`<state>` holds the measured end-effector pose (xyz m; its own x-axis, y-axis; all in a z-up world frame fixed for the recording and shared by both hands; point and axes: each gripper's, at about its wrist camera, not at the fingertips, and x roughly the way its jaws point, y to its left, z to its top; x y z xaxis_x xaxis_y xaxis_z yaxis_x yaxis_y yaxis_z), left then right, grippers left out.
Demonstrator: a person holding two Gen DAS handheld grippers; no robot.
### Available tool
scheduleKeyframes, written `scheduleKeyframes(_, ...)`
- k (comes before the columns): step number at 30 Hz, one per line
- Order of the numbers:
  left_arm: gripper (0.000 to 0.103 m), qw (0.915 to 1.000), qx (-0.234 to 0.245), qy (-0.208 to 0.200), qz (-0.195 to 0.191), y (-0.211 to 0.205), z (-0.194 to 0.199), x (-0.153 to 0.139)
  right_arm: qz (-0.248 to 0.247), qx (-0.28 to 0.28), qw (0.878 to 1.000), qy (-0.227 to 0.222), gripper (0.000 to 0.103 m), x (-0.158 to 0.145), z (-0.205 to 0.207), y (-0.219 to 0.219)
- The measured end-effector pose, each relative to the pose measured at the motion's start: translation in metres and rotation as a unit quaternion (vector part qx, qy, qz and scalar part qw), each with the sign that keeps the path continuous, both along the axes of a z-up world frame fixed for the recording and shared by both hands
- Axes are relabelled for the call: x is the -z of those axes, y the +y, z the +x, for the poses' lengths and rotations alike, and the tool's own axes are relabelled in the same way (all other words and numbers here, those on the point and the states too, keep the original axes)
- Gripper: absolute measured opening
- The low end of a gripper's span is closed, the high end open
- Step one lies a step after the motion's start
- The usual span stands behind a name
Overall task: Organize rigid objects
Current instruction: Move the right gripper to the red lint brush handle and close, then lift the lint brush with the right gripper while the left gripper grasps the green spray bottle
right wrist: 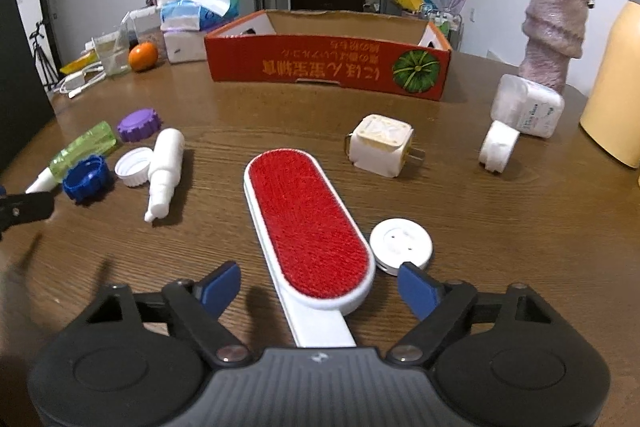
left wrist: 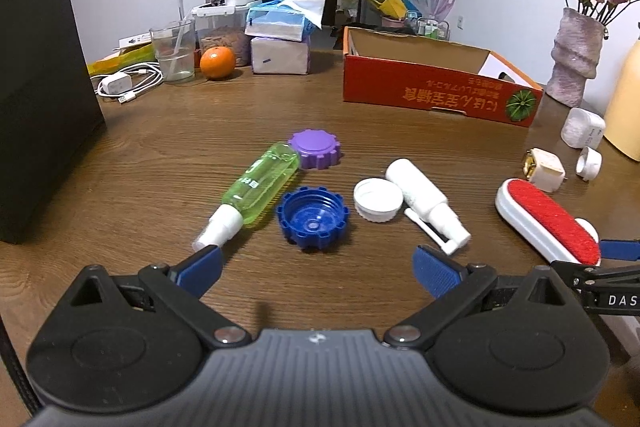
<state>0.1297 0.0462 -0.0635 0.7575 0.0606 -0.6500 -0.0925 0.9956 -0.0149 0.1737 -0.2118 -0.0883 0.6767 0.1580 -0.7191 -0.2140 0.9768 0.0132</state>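
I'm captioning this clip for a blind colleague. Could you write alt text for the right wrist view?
The right gripper hangs open over a wooden table, its blue fingers either side of a white lint brush with a red pad, not touching it. A round white disc lies beside the brush, bottles and caps to the left, an orange cardboard box behind.

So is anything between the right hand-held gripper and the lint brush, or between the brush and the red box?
Nothing visible. The lint brush already lies between the open right hand-held gripper; bare table leads to the red box.
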Motion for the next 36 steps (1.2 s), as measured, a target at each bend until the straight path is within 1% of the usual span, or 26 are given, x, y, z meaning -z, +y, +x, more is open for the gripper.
scheduleKeyframes(3,0.103,1.0,-0.004,0.0,-0.001,0.006,0.003,0.002,-0.005,-0.001,1.0,0.006,0.082,0.005,0.007,0.005)
scheduleKeyframes(6,0.103,1.0,-0.008,-0.001,-0.001,0.012,0.006,0.003,-0.004,-0.006,1.0,0.005,0.078,0.008,0.012,0.008)
scheduleKeyframes(8,0.103,0.9999,-0.012,0.0,0.0,0.016,0.008,0.004,-0.003,-0.009,1.0,0.0,0.069,0.007,0.013,0.009)
scheduleKeyframes(9,0.103,0.9999,-0.015,0.002,0.0,0.019,0.009,0.005,-0.002,-0.009,1.0,-0.004,0.062,0.007,0.014,0.01)
scheduleKeyframes(13,0.103,0.9998,-0.019,0.001,0.002,0.027,0.012,0.006,0.006,-0.018,1.0,-0.009,0.055,0.006,0.015,0.011)
scheduleKeyframes(23,0.103,0.9995,-0.03,0.003,0.002,0.047,0.022,0.004,0.013,-0.006,1.0,-0.017,0.055,0.003,0.018,0.014)
scheduleKeyframes(29,0.103,0.9997,-0.024,0.006,-0.009,0.062,0.034,0.003,0.015,-0.001,0.999,-0.029,0.055,-0.001,0.019,0.017)
scheduleKeyframes(36,0.103,0.9993,-0.03,0.014,0.017,0.074,0.059,0.008,0.02,0.011,0.999,-0.042,0.055,-0.007,0.021,0.017)
